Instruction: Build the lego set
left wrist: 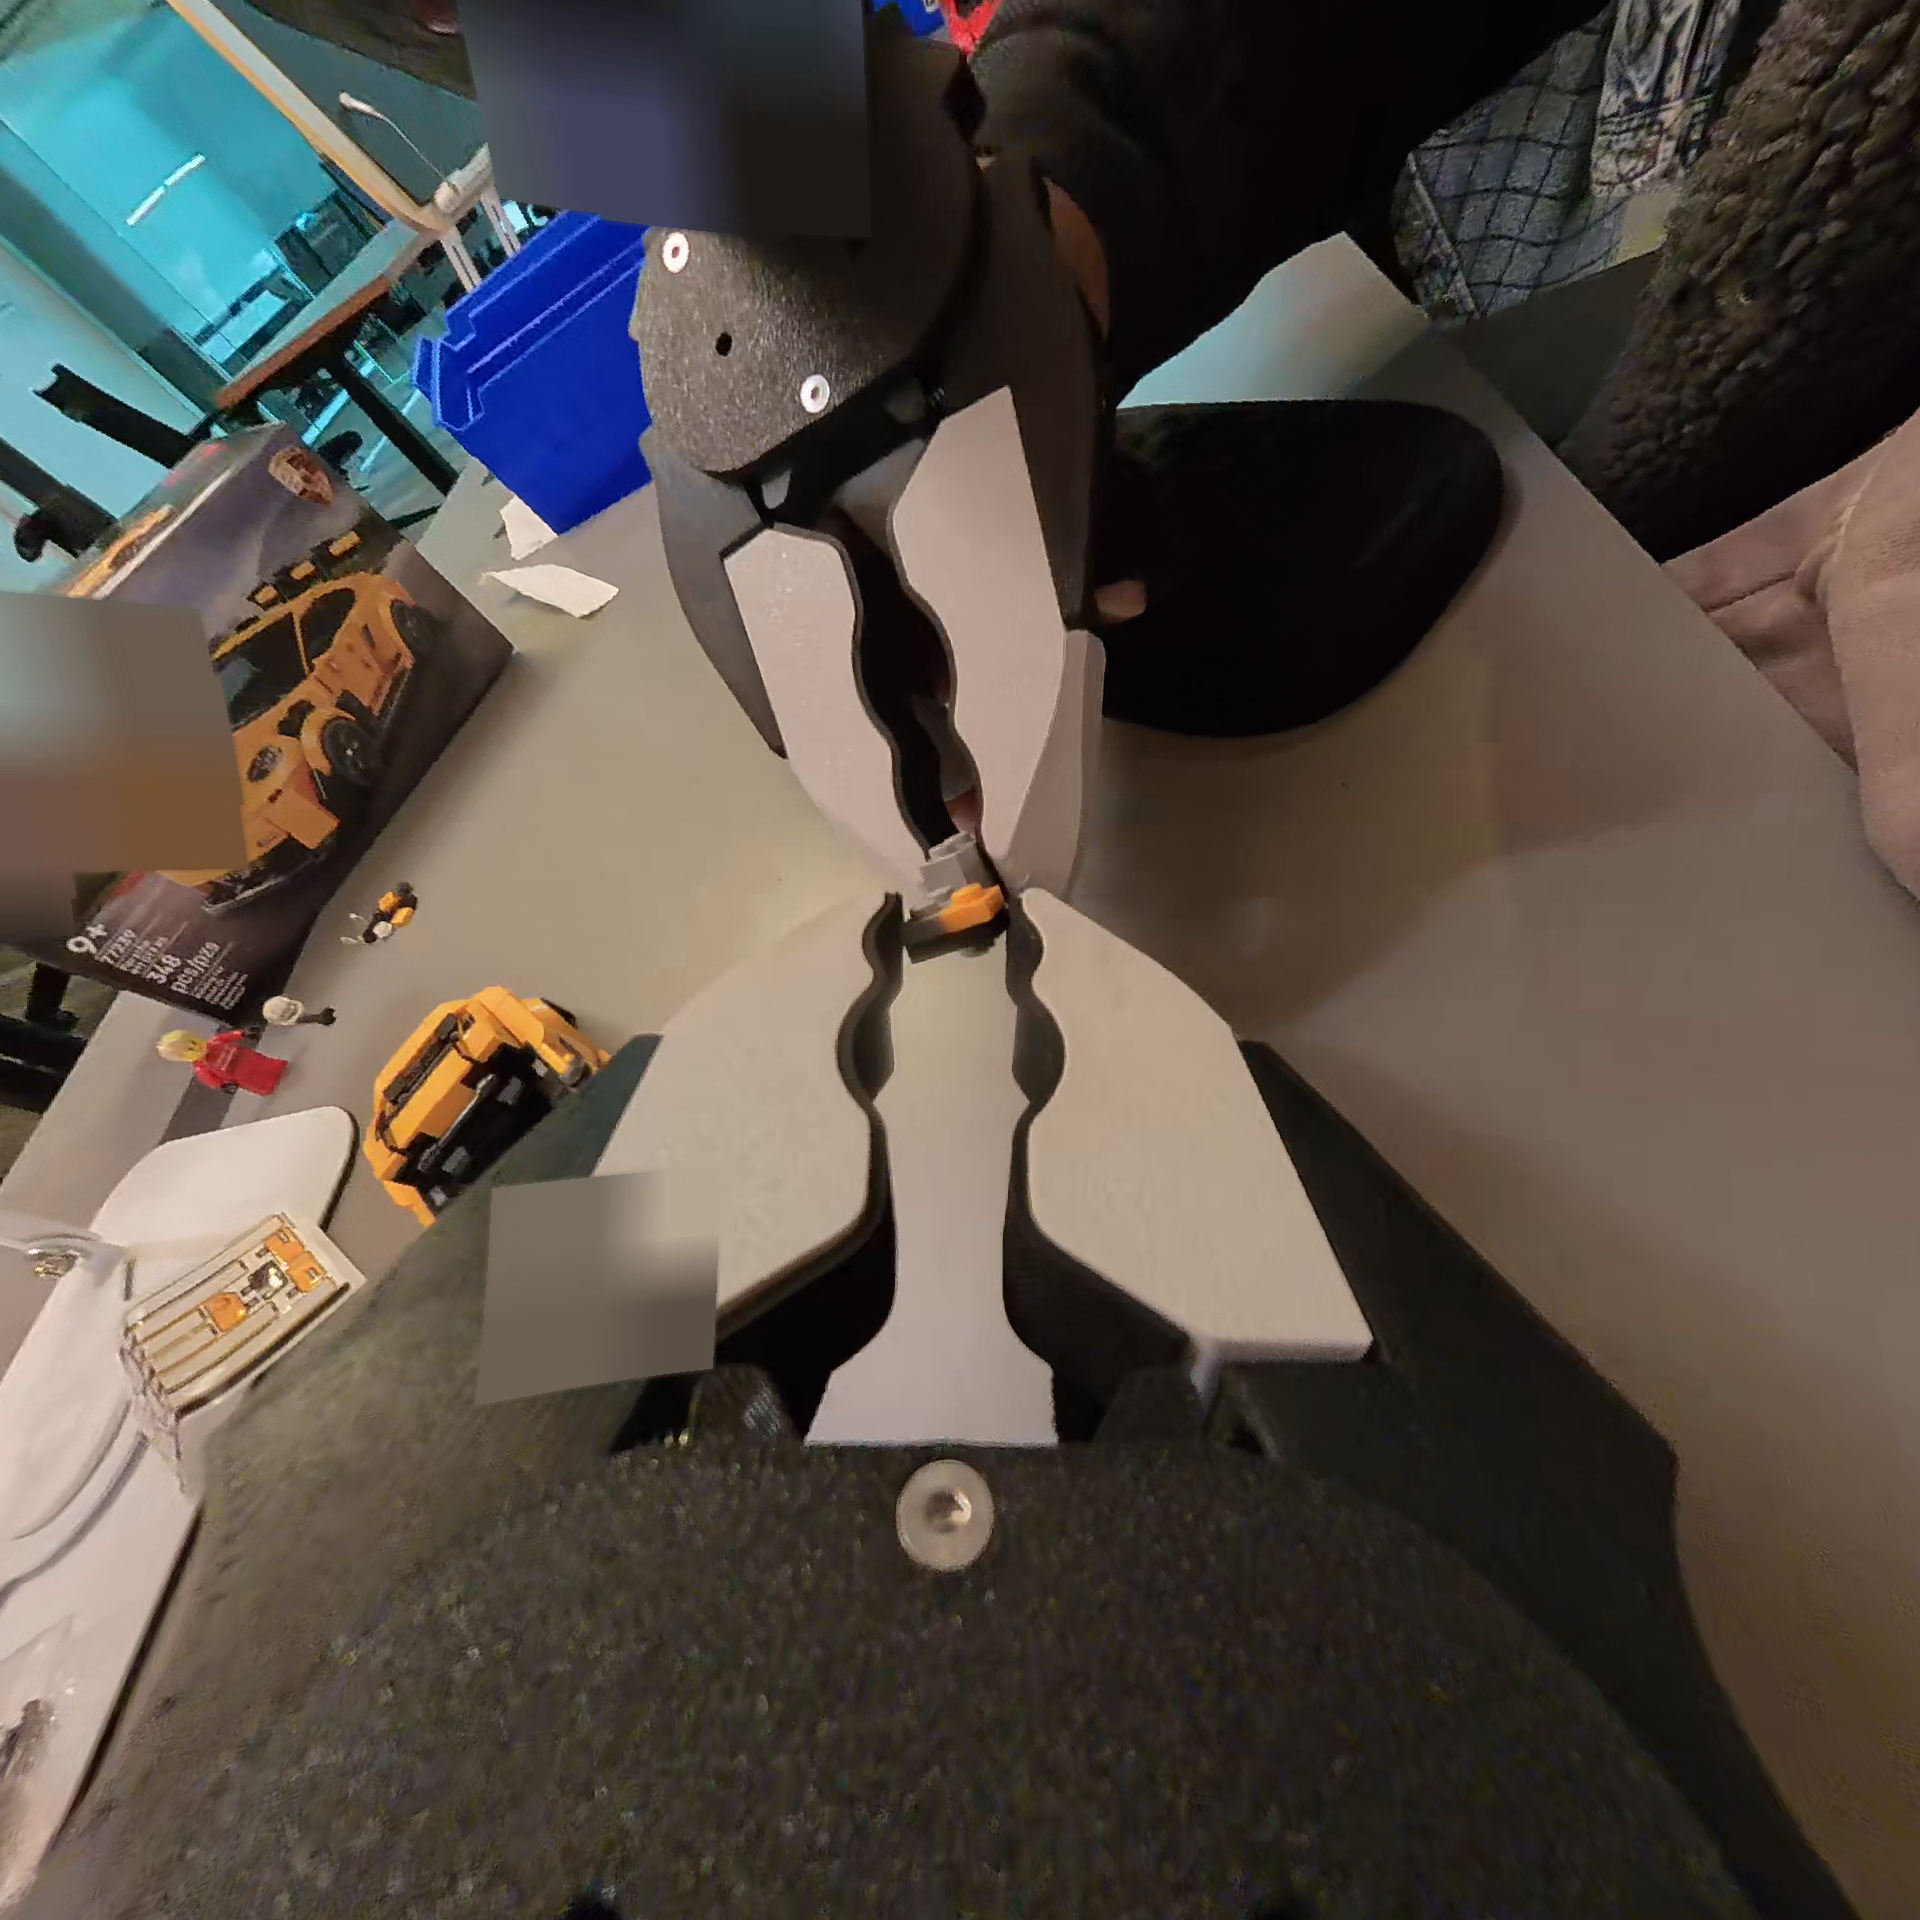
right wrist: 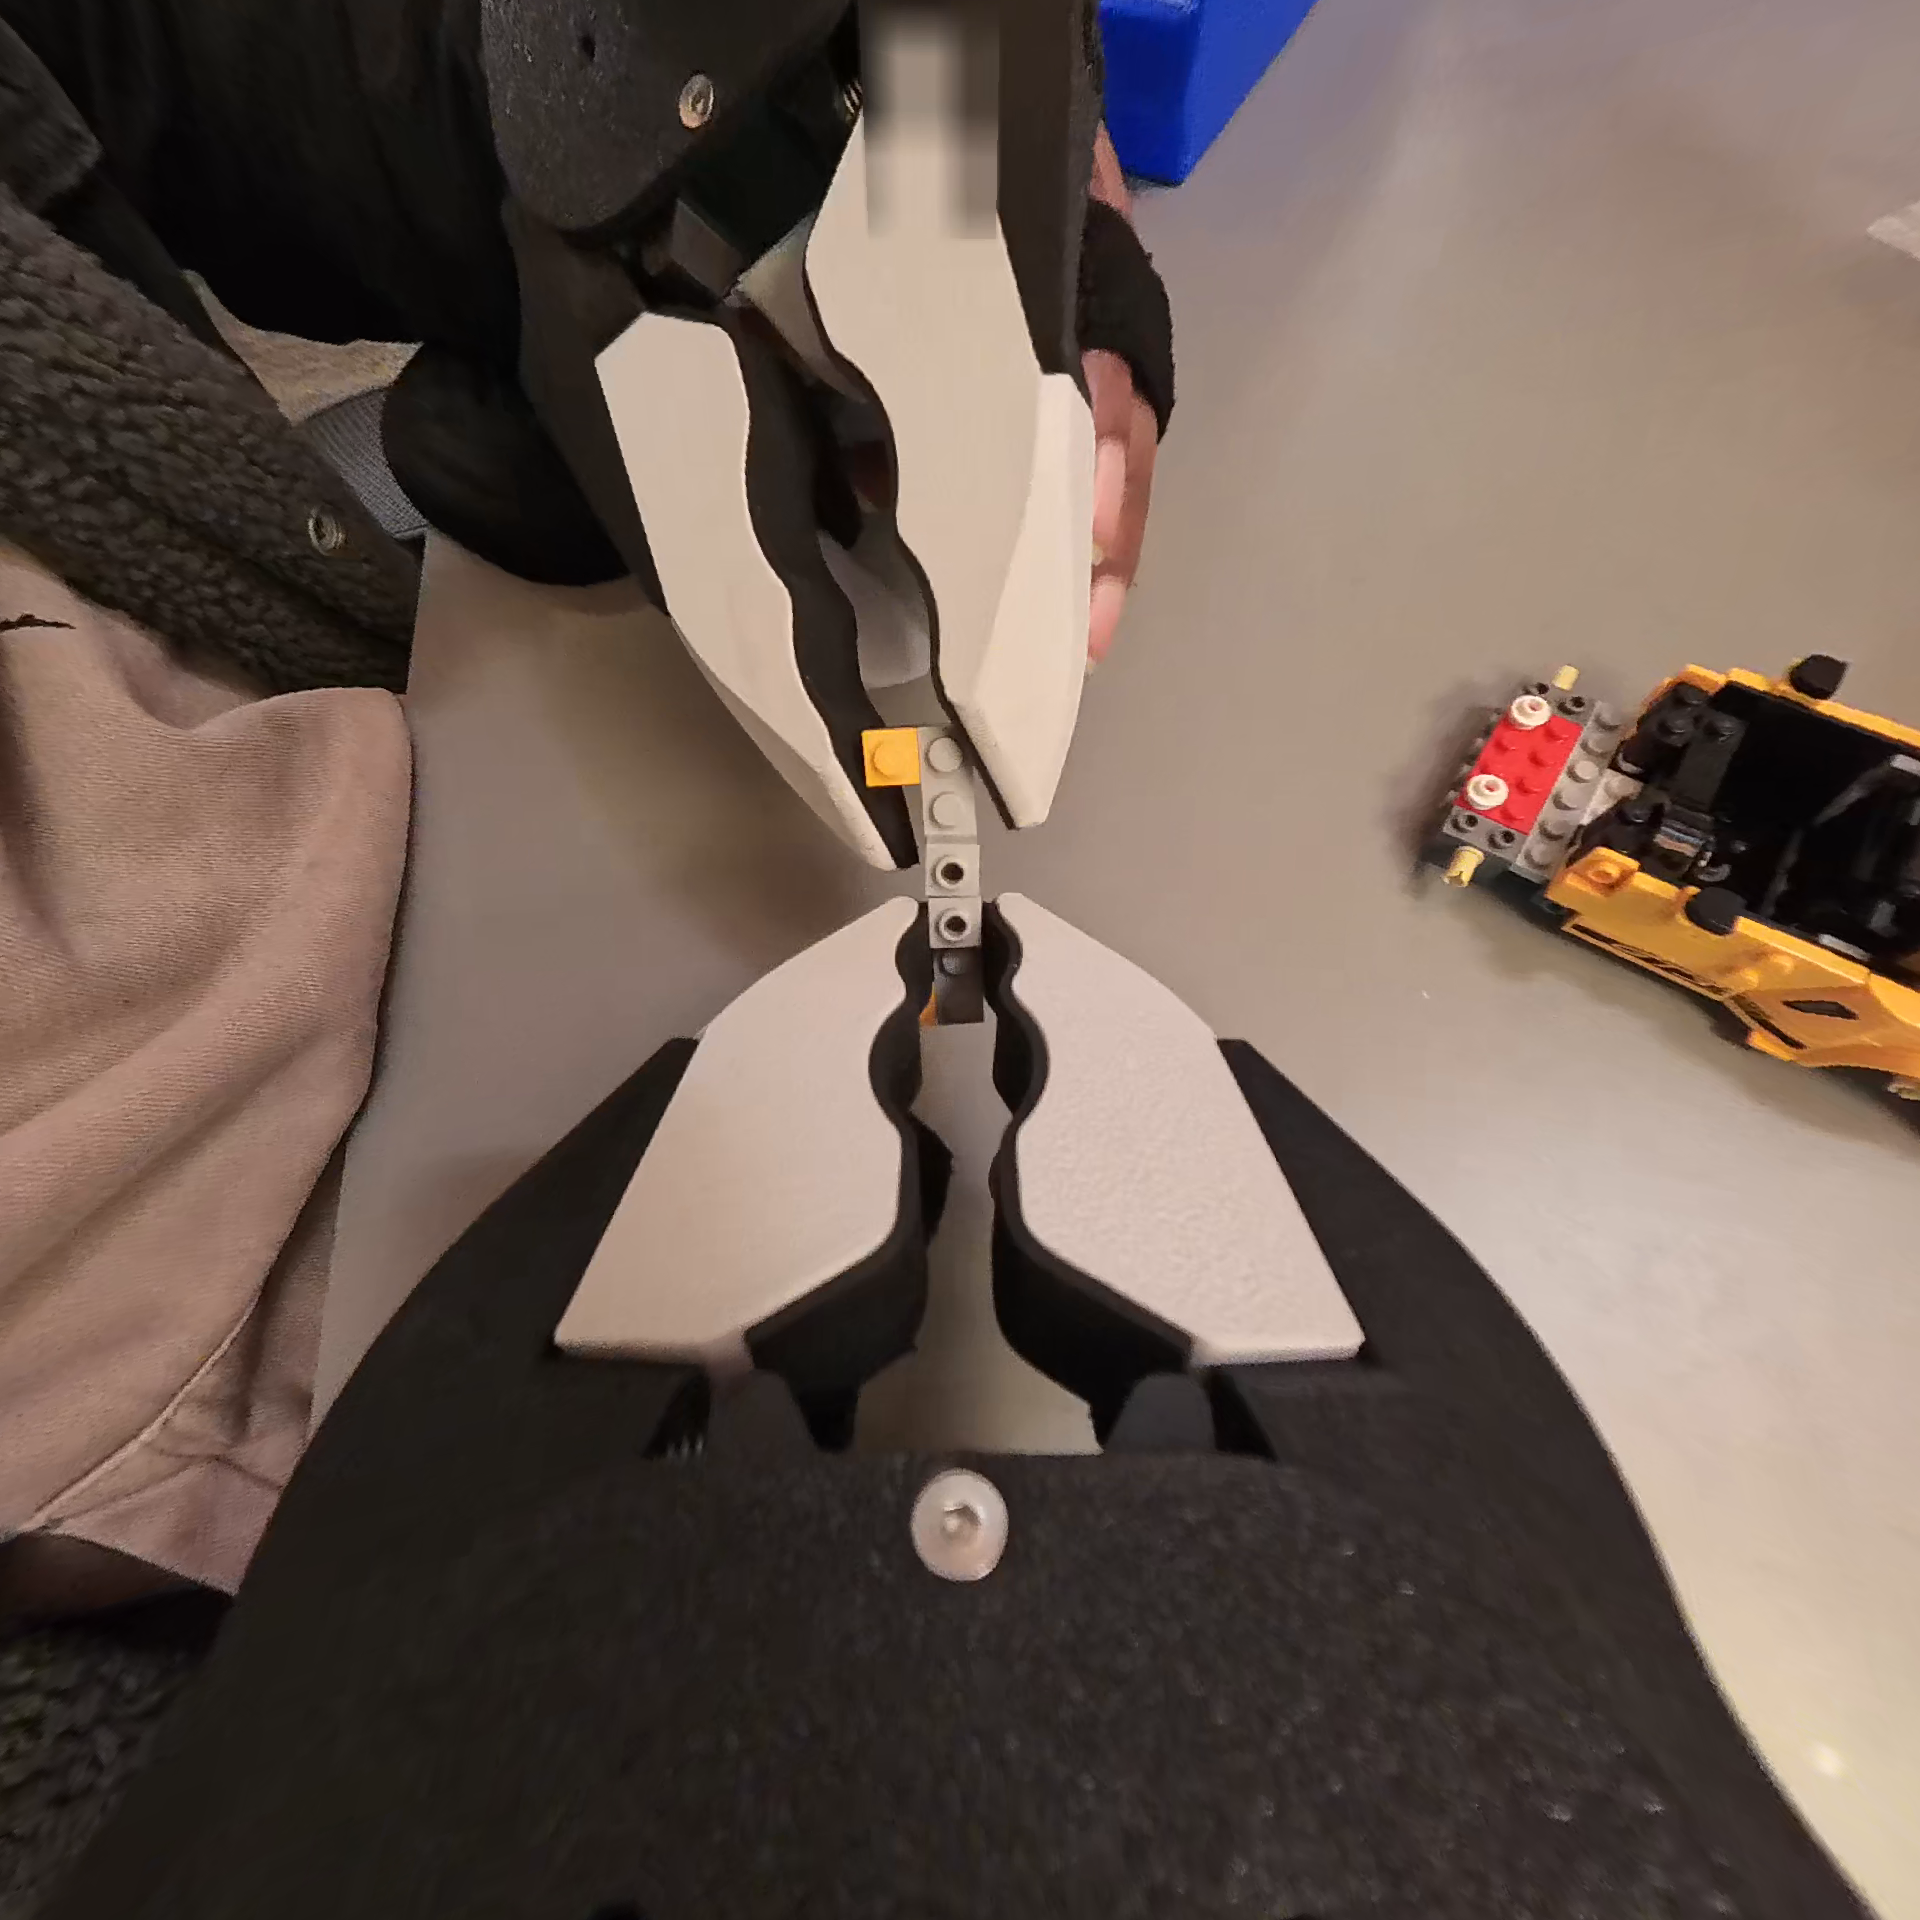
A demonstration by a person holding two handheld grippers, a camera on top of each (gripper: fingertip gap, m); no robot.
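Note:
A small lego sub-assembly of grey, orange and black pieces is held in the air above the grey table between both grippers, which meet tip to tip. My left gripper is shut on its orange and black end. My right gripper comes from above and is shut on the grey end. In the right wrist view the sub-assembly is a grey studded strip with an orange plate at the side; my right gripper grips its lower end and my left gripper its upper end.
A part-built orange and black lego car lies on the table. The set's box, minifigures, a white tray with a sticker sheet, paper scraps and a blue bin are on the left. A person's beige clothing is at the table edge. Less than 4 cm separates the two grippers' tips.

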